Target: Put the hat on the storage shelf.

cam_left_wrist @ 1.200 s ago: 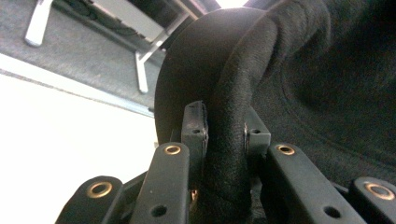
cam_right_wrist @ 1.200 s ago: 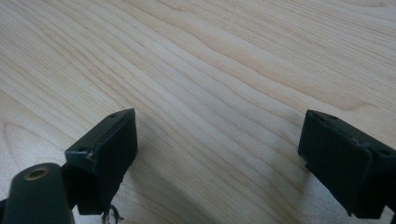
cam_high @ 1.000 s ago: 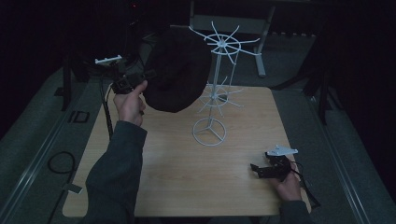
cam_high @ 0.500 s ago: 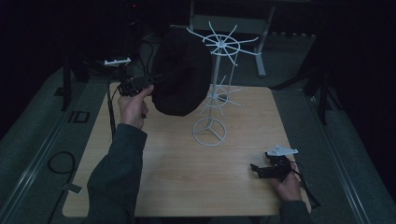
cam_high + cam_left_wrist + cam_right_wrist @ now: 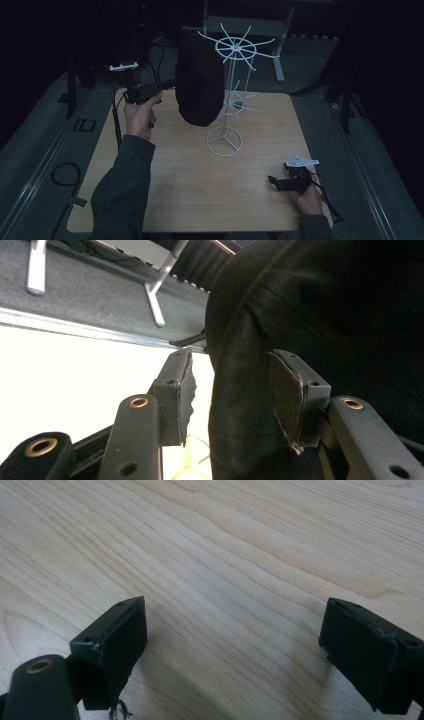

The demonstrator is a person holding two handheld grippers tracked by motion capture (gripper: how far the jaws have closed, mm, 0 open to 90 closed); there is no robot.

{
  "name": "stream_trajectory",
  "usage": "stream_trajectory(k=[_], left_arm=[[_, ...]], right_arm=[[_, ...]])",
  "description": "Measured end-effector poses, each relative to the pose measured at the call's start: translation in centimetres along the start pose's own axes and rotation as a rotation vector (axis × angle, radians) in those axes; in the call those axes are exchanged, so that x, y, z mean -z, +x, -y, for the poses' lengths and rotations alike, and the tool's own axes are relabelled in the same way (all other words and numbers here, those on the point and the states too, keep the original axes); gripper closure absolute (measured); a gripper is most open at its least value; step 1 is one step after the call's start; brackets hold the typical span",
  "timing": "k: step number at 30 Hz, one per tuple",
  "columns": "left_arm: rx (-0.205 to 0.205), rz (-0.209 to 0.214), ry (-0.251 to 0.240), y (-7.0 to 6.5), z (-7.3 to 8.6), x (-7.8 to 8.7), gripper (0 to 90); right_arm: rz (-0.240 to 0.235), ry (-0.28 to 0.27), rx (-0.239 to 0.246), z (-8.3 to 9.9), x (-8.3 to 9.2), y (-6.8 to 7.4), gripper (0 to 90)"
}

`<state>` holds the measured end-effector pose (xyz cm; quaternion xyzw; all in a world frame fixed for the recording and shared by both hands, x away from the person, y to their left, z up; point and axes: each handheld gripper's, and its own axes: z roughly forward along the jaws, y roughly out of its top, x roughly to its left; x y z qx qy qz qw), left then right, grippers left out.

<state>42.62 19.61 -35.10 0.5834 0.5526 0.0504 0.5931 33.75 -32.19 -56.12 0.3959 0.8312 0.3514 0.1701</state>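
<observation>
**Me:** Left hand-held gripper is up at the far left corner of the worktop, level with the black hat hanging off the white wire rack. My jaws have just been opening. In the left gripper view the hat's edge sits between the two pads; the left pad is clear of the fabric, while the right one is so close that I can't tell whether it's brushing it. So spread, not pinching.

**Other:** And the right one?

**Me:** Right hand-held gripper is parked low near the right corner on my side of the worktop, jaws wide apart with just bare wood grain between them. Nothing in it.

**Other:** Any bins or trays to worry about?

**Me:** The closest thing to a holder is the rack, and the hat is what it carries. It hangs from an upper spoke on the left side, draped down past the lower ring of spokes. Its bottom ends above the ring base, not touching the worktop.

**Other:** Room to move?

**Me:** Plenty. The rack's base stands about mid-worktop, a bit toward the far side, well apart from the right hand-held gripper. The whole near half of the wood between my sleeve and my right hand is open. Tight spot is the far left edge, where my left hand sits near the corner with the cable hanging off the side.
</observation>
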Motion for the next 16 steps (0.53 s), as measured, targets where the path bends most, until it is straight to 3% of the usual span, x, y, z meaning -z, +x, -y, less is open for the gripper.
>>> stream_trajectory(k=[4,6,8,9,13,15,16], left_arm=[[-0.042,-0.035,-0.018,-0.5,0.0,0.5,53.2],[-0.084,-0.064,-0.029,-0.9,0.0,1.1,53.2],[-0.095,-0.071,-0.028,-1.0,0.0,1.3,53.0],[-0.121,-0.106,-0.039,-1.3,0.2,1.7,53.1],[-0.138,-0.155,-0.085,-1.5,1.0,2.8,53.1],[-0.170,-0.194,-0.077,-1.6,1.5,3.2,53.1],[-0.170,-0.194,-0.077,-1.6,1.5,3.2,52.9]], right_arm=[[0.000,0.000,0.000,0.0,0.0,0.0,11.7],[0.001,-0.001,0.002,0.0,0.0,0.0,11.7],[0.001,-0.001,0.002,0.0,0.0,0.0,11.7],[0.000,-0.001,0.001,0.0,0.0,0.0,11.7],[0.000,-0.001,0.001,0.0,0.0,0.0,11.7],[0.001,-0.001,0.002,0.0,0.0,0.0,11.7],[0.001,-0.001,0.002,0.0,0.0,0.0,11.7]])
